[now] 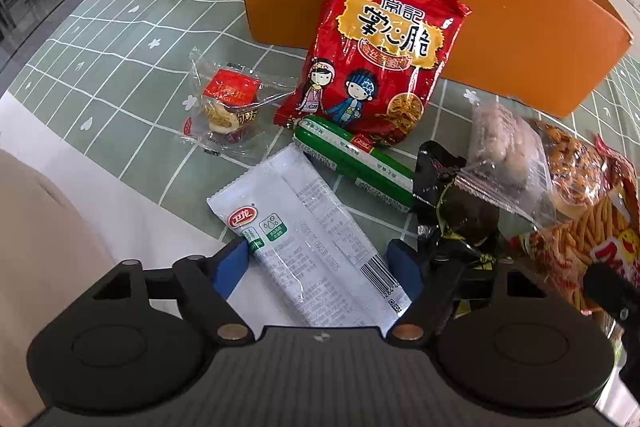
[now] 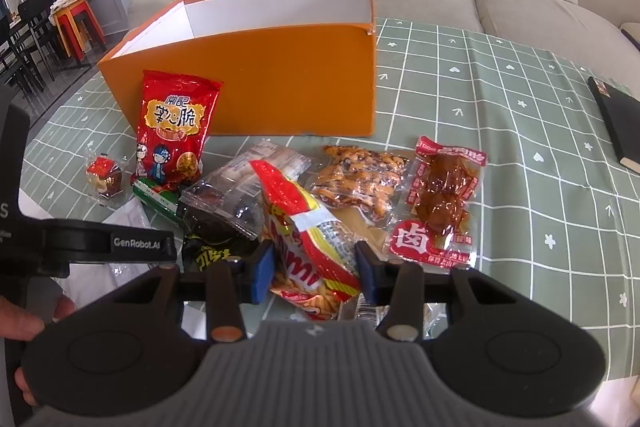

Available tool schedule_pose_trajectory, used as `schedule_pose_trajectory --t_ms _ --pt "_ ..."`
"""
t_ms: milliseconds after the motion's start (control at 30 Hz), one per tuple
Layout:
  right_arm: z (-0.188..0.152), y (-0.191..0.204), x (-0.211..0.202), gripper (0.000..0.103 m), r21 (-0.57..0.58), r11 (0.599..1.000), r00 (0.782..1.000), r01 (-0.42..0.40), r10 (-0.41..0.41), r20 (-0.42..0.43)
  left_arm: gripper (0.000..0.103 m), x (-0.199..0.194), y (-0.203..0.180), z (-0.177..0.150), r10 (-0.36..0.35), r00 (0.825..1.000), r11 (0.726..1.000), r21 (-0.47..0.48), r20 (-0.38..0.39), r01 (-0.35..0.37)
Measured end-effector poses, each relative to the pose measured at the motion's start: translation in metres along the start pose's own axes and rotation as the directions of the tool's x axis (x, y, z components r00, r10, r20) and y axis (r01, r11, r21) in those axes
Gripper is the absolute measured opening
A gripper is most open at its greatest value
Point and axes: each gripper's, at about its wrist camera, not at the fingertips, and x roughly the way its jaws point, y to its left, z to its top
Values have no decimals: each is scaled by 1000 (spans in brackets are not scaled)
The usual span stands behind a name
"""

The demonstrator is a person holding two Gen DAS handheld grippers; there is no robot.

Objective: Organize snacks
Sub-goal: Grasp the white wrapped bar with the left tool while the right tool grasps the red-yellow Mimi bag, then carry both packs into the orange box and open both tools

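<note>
Left gripper (image 1: 322,263): nearest the left wrist camera, jaws spread wide, blue pads on either side of a white packet with no clear squeeze on it.
White packet (image 1: 308,239): lies flat between those pads, printed back up, barcode toward the right pad, its far end pointing at the green sausage.
Right gripper (image 2: 316,269): jaws drawn in on a red and yellow snack bag — both blue pads press its sides.
Red and yellow snack bag (image 2: 308,243): stands tilted up between the right pads, above the clutter.
Green sausage (image 1: 354,163): a green-wrapped stick lying slantwise, one end touching the bottom edge of the big red bag.
Big red bag (image 1: 376,55): cartoon figures on the front, leaning against the orange box wall.
Orange box (image 2: 256,83): open top, white inside, standing at the back of the table just behind the snacks.
Small clear-wrapped sweet (image 1: 228,107): alone, left of the red bag, apart from it.
Dark wrapper (image 1: 460,219): black and yellow, just right of the left gripper's right pad, under a clear pack of pale pieces (image 1: 500,147).
Braised red pack (image 2: 440,199): flat on the cloth at the right of the pile, beside a clear bag of brown crisps (image 2: 356,179).
Tablecloth (image 2: 520,131): green with white grid.
Black notebook (image 2: 618,127): far right edge — well apart from the snacks.
Person's hand (image 2: 24,323): fingers at the left edge of the right wrist view, on the other gripper's handle.
</note>
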Motion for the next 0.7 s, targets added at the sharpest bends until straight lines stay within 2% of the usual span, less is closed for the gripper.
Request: schedule_pose_trajectory --t_ms 167,400,567,700 --pt "-1 0 -5 35 -7 1000 1000 -9 9 16 78 -5 1 -6 -39 999 998 42 26 38" --pt "1 1 -20 30 -12 1000 998 -29 29 58 75 -22 7 -15 -109 992 992 70 57 105" --pt "4 -1 -32 30 6 999 996 -41 40 79 74 -43 8 -15 -169 980 983 84 104 161" --pt "6 -2 -38 30 20 999 996 -39 37 85 74 -62 6 -16 -196 964 977 121 182 175"
